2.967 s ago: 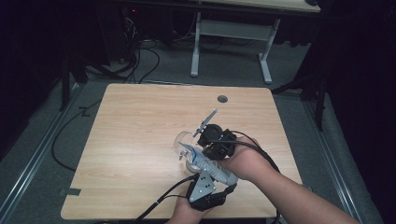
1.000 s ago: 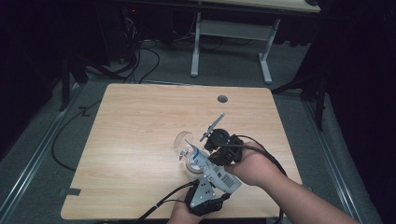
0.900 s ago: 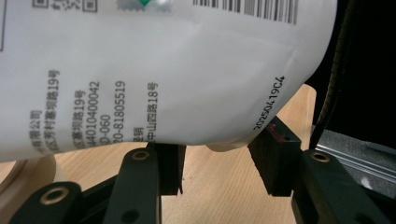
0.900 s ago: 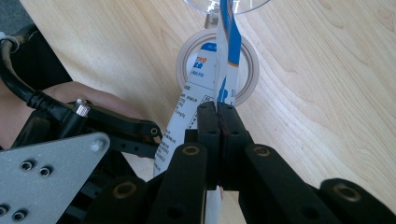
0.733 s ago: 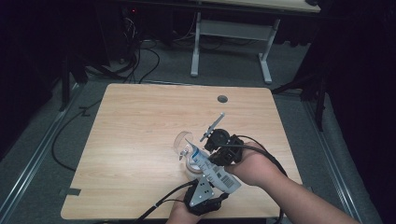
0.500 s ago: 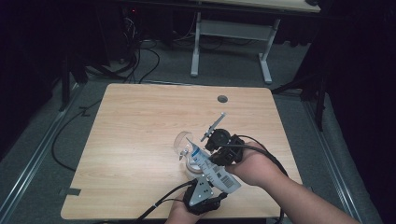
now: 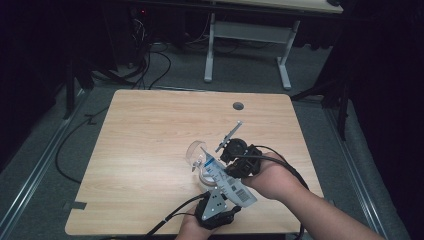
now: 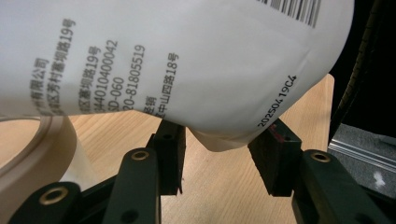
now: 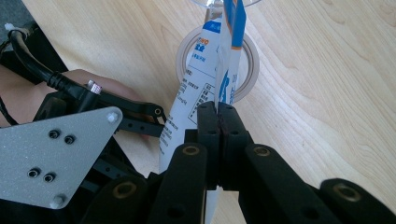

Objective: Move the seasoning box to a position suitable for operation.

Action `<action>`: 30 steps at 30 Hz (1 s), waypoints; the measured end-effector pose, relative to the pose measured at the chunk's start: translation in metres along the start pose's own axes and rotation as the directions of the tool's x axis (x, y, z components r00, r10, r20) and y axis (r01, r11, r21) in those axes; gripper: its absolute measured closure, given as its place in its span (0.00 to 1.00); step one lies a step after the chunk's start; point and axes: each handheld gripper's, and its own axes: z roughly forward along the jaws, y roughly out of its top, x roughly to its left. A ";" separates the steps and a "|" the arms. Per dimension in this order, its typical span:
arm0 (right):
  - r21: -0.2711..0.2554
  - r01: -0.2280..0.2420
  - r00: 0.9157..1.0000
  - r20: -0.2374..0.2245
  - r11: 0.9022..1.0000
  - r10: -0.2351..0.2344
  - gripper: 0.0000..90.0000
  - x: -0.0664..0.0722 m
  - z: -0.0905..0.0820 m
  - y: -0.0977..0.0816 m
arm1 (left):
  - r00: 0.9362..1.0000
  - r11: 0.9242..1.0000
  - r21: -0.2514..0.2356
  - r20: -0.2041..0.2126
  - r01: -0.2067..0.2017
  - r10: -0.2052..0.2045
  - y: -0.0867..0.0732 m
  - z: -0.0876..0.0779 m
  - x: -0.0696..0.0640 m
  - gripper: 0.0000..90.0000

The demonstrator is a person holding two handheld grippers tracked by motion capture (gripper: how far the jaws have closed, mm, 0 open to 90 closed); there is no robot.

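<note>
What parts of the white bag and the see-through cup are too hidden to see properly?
- White printed plastic pouch: in the left gripper view its top and sides are cut off by the frame edges.
- Clear plastic cup: in the high view the pouch and the right gripper cover part of it; what is inside is too small to tell.
- Left gripper: whether its pads touch the pouch is unclear; the pouch's bulge hides the contact.

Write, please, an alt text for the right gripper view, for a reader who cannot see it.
The right gripper has its two black jaws shut on the edge of a white and blue pouch with printed text. The pouch hangs over a roll of tape lying on the wooden table. At left is the left gripper's grey plate.
</note>
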 end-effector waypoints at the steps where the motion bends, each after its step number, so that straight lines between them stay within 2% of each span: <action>1: -0.002 -0.001 1.000 -0.002 1.000 0.001 1.00 0.000 0.000 0.000 | 1.000 1.000 0.002 0.000 -0.001 0.001 0.000 0.000 0.000 0.64; 30: 0.003 0.003 1.000 0.003 1.000 -0.003 1.00 0.001 0.002 0.001 | 1.000 1.000 0.016 -0.019 -0.004 0.004 -0.006 -0.002 0.004 0.62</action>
